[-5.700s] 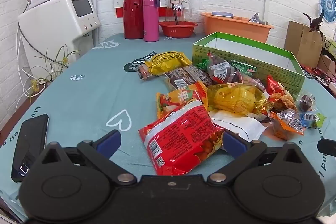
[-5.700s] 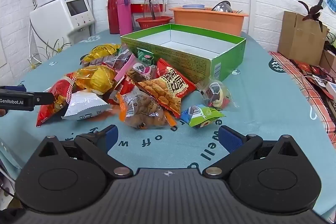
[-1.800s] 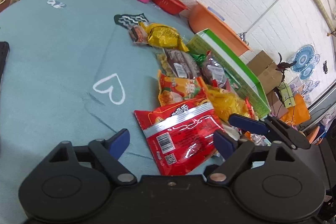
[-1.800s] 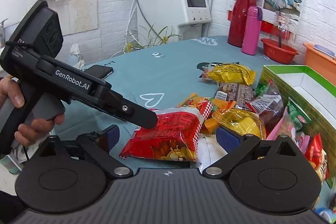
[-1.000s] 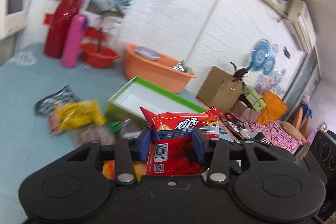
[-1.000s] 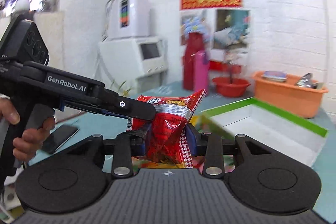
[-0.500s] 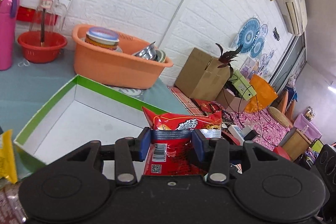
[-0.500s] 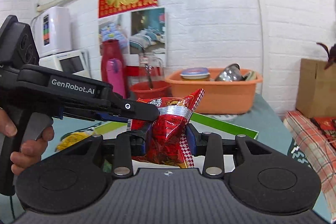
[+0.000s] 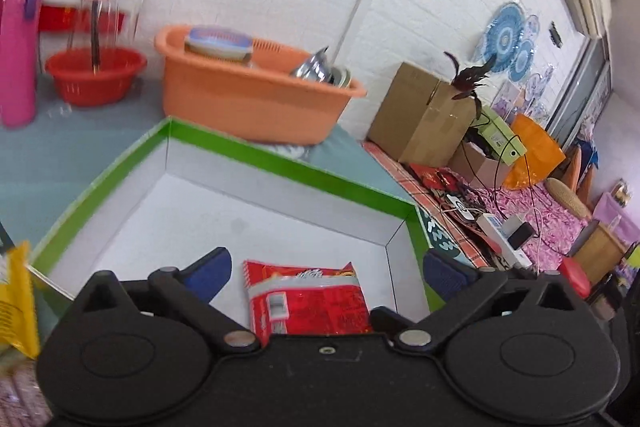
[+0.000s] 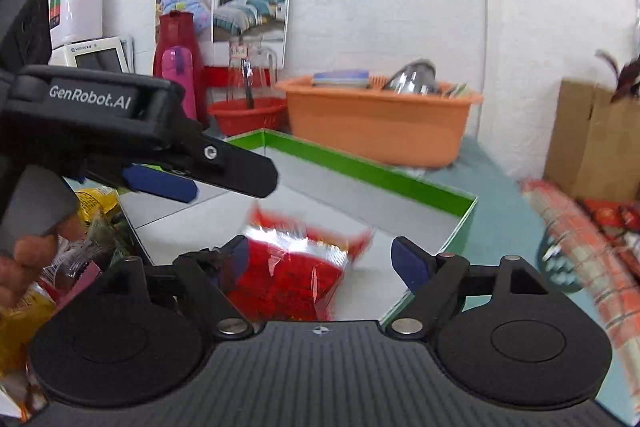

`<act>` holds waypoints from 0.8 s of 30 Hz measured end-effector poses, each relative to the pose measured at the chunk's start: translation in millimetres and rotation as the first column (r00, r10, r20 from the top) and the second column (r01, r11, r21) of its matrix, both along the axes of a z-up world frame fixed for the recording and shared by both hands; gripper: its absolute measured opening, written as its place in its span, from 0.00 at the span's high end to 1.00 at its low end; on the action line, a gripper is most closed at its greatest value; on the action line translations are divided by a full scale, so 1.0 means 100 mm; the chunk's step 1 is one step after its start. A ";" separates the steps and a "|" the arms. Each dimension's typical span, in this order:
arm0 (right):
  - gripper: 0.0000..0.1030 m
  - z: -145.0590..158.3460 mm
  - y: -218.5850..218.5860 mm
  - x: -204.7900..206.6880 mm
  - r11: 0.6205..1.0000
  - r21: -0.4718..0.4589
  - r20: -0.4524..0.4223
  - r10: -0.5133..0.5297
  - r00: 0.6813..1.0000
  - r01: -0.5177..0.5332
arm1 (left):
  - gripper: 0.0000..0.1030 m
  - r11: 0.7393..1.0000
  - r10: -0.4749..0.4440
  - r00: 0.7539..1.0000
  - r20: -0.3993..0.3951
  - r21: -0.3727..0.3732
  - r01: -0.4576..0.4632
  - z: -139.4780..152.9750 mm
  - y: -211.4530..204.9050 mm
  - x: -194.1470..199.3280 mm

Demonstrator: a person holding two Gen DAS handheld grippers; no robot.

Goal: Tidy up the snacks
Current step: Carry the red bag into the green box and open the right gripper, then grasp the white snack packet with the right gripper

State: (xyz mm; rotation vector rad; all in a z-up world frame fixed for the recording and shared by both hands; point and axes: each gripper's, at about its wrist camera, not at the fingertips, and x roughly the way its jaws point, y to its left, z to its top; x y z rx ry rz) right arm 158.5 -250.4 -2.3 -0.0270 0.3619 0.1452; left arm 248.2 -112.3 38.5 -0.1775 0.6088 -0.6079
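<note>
A red snack bag (image 9: pixel 306 301) lies inside the green-rimmed box (image 9: pixel 280 167) near its front right corner, white floor around it. It also shows in the right wrist view (image 10: pixel 296 275), blurred, in the box (image 10: pixel 360 171). My left gripper (image 9: pixel 326 269) is open above the bag, which lies free between the blue pads. My right gripper (image 10: pixel 322 257) is open over the same bag. The left gripper's body (image 10: pixel 120 131) crosses the left of the right wrist view.
An orange basin (image 9: pixel 248 95) with dishes, a red bowl (image 9: pixel 94 75) and a pink bottle (image 9: pixel 18 51) stand behind the box. Yellow and other snack packs (image 10: pixel 92 227) lie left of the box. A cardboard box (image 9: pixel 424 111) and clutter sit off the table's right.
Both grippers were shut on the red bag, holding it over the box. Both have opened and the bag has dropped onto the box floor.
</note>
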 end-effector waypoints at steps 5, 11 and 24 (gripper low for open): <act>0.00 0.29 0.01 -0.39 0.999 -0.031 0.069 -0.038 0.997 0.040 | 0.00 0.999 0.017 0.998 0.067 -0.028 -0.015 0.35 0.17 -0.42; 0.00 0.53 0.10 -0.96 1.000 0.026 0.129 -0.005 0.992 0.002 | 0.00 0.998 0.057 0.993 0.107 -0.040 -0.053 0.56 0.44 -1.08; 0.00 0.14 0.38 -1.50 0.979 0.177 0.014 0.098 0.995 -0.099 | 0.00 0.993 0.115 0.993 -0.017 -0.038 -0.116 -0.16 0.93 -1.97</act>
